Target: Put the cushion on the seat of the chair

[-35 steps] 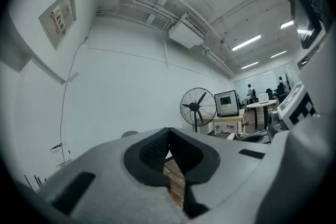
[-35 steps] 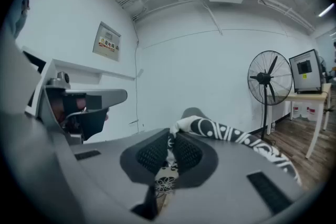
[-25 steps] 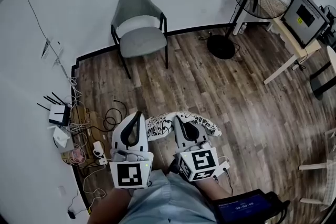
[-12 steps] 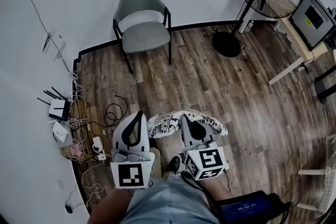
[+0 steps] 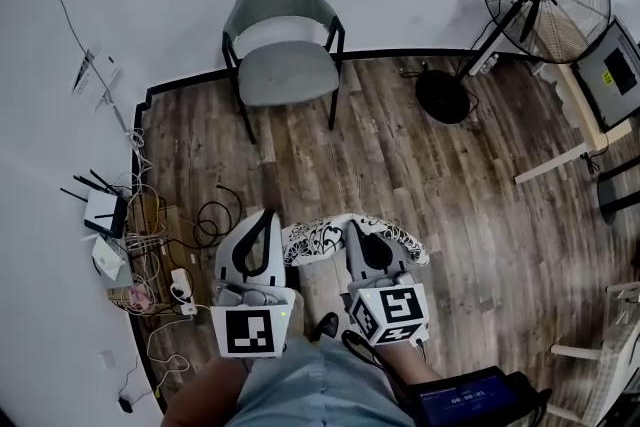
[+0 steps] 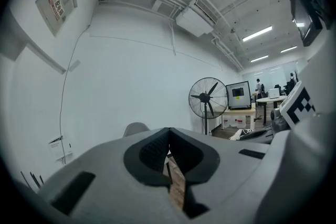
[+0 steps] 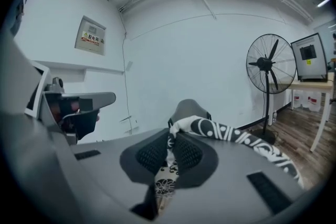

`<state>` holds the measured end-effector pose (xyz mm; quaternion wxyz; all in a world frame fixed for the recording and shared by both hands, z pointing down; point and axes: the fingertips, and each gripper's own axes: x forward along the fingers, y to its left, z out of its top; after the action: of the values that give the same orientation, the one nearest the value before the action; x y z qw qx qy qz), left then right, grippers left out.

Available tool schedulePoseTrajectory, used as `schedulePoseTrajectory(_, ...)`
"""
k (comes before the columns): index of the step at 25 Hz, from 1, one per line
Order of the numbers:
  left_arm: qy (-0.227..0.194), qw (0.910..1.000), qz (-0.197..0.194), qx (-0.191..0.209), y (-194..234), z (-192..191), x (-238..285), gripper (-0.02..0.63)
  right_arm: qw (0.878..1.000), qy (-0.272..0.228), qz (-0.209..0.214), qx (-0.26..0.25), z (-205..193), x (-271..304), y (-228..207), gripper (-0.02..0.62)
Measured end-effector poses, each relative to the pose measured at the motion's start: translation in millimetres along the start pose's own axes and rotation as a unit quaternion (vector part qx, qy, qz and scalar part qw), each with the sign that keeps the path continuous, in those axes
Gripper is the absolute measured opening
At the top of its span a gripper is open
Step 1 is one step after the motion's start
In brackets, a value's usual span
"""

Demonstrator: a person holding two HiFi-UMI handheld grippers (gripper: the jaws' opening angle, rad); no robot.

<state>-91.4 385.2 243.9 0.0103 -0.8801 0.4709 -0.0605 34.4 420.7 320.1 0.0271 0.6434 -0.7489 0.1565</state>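
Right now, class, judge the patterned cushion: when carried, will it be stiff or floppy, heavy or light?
Probably floppy: the cushion bends and droops beyond the right gripper pinching its edge. Likely light: that one thin pinch seems to carry it.

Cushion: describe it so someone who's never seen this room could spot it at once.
In the head view, follow the wood floor down from the chair to the right gripper at the bottom. The cushion lies across its front, pinched in its fingers. It is the only soft thing there, white with a black floral print.
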Motion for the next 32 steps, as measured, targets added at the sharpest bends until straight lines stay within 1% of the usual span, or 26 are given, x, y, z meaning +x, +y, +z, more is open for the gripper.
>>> schedulePoseTrajectory(3, 0.001, 1.0, -0.001, 0.001, 24.2, 0.5, 29.0, 0.009, 1.0, -0.001, 0.004, -0.003, 10.4, 38.1, 2.7, 0.018)
schedulePoseTrajectory(7, -0.011, 0.9999, -0.007, 0.008, 54.3, 9.8, 60.6, 0.009, 1.0, -0.011, 0.005, -0.009, 33.0, 81.5, 6.5, 0.018)
schedulePoseTrajectory(13, -0.033, 0.9994, -0.006, 0.0, 92.3, 21.7, 95.7, 0.009, 0.999, -0.034, 0.004, -0.028, 68.2, 128.3, 12.7, 0.018)
schedulePoseTrajectory(16, -0.04, 0.999, -0.018, 0.006, 101.3, 27.1, 109.8, 0.009, 0.999, -0.042, 0.0, -0.032, 80.4, 144.1, 12.8, 0.018)
schedulePoseTrajectory(20, -0.039, 0.999, -0.022, -0.006, 111.1, 24.8, 124.2, 0.009, 0.998, -0.043, -0.003, -0.036, 86.8, 159.4, 11.3, 0.018)
schedulePoseTrajectory(25, -0.023, 0.9992, -0.029, -0.014, 111.4, 16.8, 143.1, 0.009, 0.999, -0.037, -0.011, -0.035, 89.8, 170.2, 0.8, 0.02)
schedulePoseTrajectory(28, -0.014, 0.9993, -0.033, -0.009, 110.5, 12.1, 157.0, 0.009, 0.999, -0.034, -0.013, -0.037, 89.7, 179.2, -7.5, 0.02)
schedulePoseTrajectory(32, -0.003, 0.9996, -0.028, -0.009, 114.4, 3.8, 183.1, 0.009, 0.998, -0.034, -0.014, -0.042, 92.1, 201.8, -24.2, 0.02)
